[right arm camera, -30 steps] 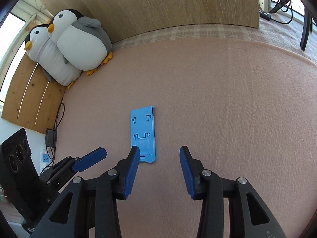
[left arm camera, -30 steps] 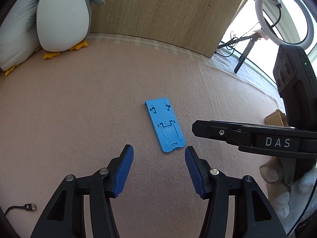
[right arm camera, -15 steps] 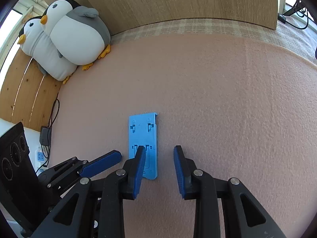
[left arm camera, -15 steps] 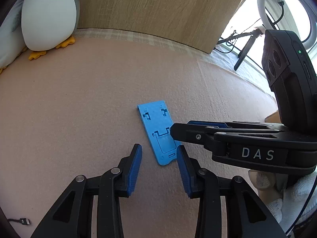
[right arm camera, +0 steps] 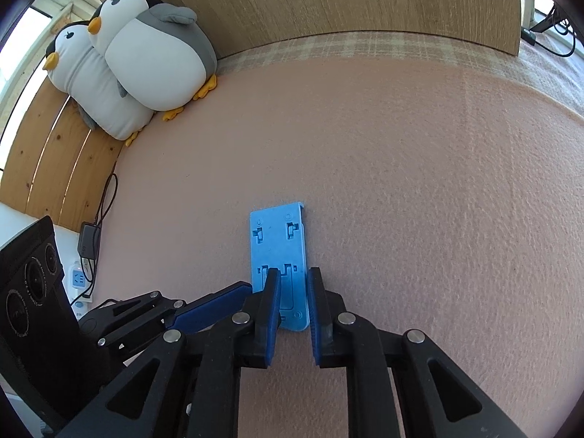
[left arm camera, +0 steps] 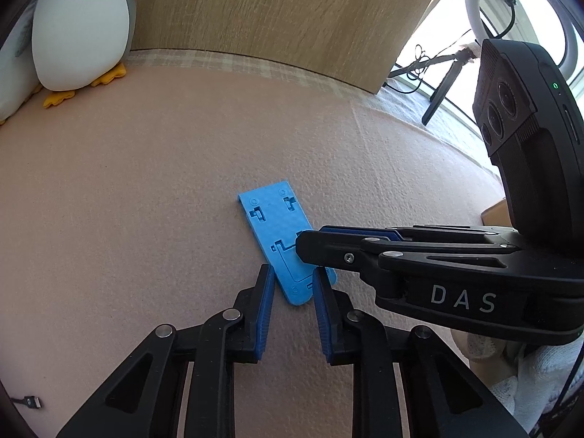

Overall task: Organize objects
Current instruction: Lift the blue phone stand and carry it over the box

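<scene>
Pink felt-like cloth (right arm camera: 419, 168) covered the work surface, backed by one wooden panel (right arm camera: 328, 0). One blue plastic plate (right arm camera: 279, 252), flat and rectangular with slotted cut-outs, lay near the middle of the cloth, long axis pointing away from both cameras.

Right gripper (right arm camera: 294, 288) was over the near end of the plate; its two blue-padded fingers (right arm camera: 272, 292) stood a narrow gap apart, the plate visible between them. Whether the pads touched the plate could not be told. Left gripper (left arm camera: 292, 284) was also at the plate's near end, jaws apart by a small gap, straddling its near corner; contact not confirmed. In the left wrist view the right gripper's body crossed in from the right, above the plate's near half.

Counted elsewhere: two plush penguins (right arm camera: 153, 51) leaning together at the far left against the panel; one ring light (left arm camera: 525, 11) on a stand by the window; one cable plug (left arm camera: 31, 401) at the cloth's near left edge; one power adapter (right arm camera: 87, 244) with cable beside the cloth.
</scene>
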A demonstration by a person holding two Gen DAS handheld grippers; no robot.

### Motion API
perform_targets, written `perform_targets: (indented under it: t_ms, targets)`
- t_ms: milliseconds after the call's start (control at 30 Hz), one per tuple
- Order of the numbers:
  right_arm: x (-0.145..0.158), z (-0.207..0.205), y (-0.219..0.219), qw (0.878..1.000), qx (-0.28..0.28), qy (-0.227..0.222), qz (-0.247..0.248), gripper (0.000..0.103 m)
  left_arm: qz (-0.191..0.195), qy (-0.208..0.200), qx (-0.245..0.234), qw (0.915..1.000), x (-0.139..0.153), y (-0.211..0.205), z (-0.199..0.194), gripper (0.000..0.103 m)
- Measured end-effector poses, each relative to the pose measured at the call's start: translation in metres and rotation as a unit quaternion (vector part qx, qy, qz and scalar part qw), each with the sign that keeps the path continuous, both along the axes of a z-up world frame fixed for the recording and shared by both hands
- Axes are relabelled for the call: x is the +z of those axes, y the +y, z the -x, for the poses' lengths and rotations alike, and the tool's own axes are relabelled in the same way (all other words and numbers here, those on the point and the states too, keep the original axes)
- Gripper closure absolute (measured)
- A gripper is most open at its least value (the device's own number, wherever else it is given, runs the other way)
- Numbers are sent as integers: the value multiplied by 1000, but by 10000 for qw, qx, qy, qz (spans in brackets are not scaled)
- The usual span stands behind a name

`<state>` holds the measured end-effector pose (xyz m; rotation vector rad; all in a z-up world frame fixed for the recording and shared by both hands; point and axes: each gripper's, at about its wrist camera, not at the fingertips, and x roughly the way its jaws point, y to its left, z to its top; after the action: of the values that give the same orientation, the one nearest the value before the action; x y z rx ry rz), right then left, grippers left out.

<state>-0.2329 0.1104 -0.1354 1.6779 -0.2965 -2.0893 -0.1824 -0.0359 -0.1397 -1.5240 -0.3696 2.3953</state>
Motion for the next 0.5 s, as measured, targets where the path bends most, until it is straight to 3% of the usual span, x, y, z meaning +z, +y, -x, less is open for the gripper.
perform_targets:
  t_ms: [267,500]
  targets:
    - [16,-28,33,9992,-272,88,279,90,-112,193,-107,9997,21,13,-19,82]
    - [41,-54,68,9978,-465,430,195,90,-137,412,-348,9985,47,48,-36,84]
